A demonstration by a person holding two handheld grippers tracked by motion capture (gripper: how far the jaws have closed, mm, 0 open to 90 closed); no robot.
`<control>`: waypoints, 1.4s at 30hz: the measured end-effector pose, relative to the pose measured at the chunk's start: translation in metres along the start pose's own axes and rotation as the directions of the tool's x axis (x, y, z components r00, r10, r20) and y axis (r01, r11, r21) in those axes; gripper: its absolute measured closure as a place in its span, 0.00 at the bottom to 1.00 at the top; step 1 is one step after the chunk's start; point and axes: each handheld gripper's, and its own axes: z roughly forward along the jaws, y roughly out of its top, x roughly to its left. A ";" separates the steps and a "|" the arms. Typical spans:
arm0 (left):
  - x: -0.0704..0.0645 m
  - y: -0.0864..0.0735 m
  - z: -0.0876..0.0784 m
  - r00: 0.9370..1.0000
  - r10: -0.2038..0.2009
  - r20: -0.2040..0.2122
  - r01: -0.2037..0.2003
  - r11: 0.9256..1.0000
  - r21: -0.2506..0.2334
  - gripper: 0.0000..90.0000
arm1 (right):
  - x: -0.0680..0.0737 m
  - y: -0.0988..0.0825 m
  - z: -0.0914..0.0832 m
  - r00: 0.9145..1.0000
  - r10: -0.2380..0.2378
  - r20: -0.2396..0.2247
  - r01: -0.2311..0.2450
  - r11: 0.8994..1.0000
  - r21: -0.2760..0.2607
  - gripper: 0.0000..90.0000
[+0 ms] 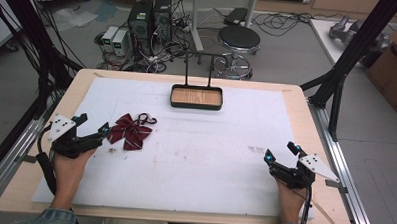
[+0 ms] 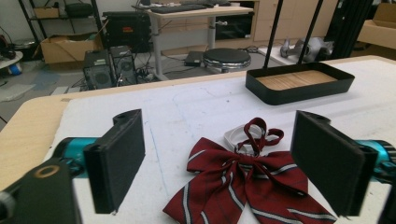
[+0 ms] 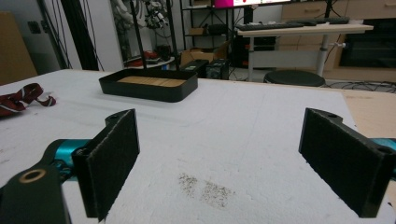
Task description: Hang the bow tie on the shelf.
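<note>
- I see the left gripper (image 1: 93,127) at the near-left of the table, its jaws spread wide with nothing between the pads.
- The bow tie (image 1: 130,131), dark red with pale stripes, lies flat on the white mat (image 1: 210,157) just to the right of that gripper; in the high view one fingertip sits right at the bow's left edge, though I cannot tell whether it touches.
- In the left gripper view the bow tie (image 2: 247,186) lies just ahead of the parted jaws, its strap loop on the far side.
- My right gripper (image 1: 281,151) rests at the near-right, well apart from the bow, jaws apart over bare mat.
- A black tray (image 1: 196,104) with a wooden floor stands at the far middle of the table.
</note>
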 end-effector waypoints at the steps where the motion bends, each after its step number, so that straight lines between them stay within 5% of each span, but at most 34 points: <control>1: 0.000 0.000 0.000 1.000 -0.005 0.000 0.005 1.000 -0.003 0.19 | 0.000 0.000 0.000 1.000 -0.001 -0.001 0.001 1.000 -0.002 0.13; 11: -0.001 -0.001 0.001 0.999 -0.026 0.023 0.026 1.000 -0.013 0.19 | 0.000 0.000 0.000 1.000 -0.006 -0.003 0.006 1.000 0.002 0.13; 22: 0.003 -0.003 0.000 0.997 -0.076 -0.014 0.076 0.997 -0.025 0.19 | 0.000 0.000 0.001 1.000 -0.002 -0.003 0.002 1.000 0.008 0.13; 42: -0.002 -0.007 0.015 0.997 -0.066 0.035 0.065 0.998 0.015 0.21 | 0.000 0.000 0.002 1.000 -0.003 -0.002 0.003 1.000 0.011 0.13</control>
